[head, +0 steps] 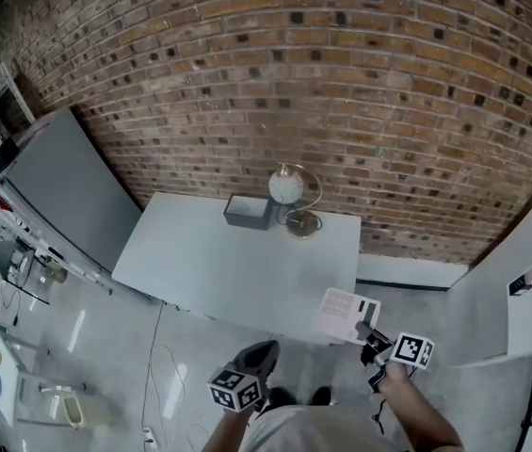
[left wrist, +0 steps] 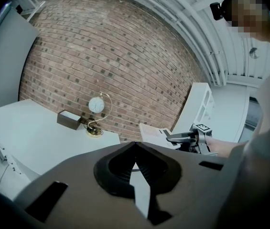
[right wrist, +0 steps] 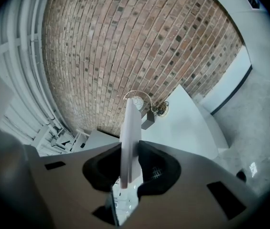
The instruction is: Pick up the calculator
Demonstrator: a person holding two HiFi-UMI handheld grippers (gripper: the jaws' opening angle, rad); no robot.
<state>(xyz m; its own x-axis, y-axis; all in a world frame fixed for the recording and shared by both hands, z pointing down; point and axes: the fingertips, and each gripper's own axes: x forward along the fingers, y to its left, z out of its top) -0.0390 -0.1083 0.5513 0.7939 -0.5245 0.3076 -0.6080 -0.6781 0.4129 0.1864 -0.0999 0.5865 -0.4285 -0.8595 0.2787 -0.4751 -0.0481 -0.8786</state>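
Past the near right corner of the table [head: 237,262], the right gripper [head: 365,332] has its jaws partly closed, pinching the thin white calculator [head: 344,313] by one edge. It looks lifted clear of the top. I think the pick-up is nearly done, and next it just needs a tight, steady hold so the calculator does not slip. The left gripper [head: 260,354] has its jaws together with nothing in them.

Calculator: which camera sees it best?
The head view: the calculator shows its whole face, pinched by the right claw. The right gripper view sees only its thin edge; the left gripper view shows it small and slanted.
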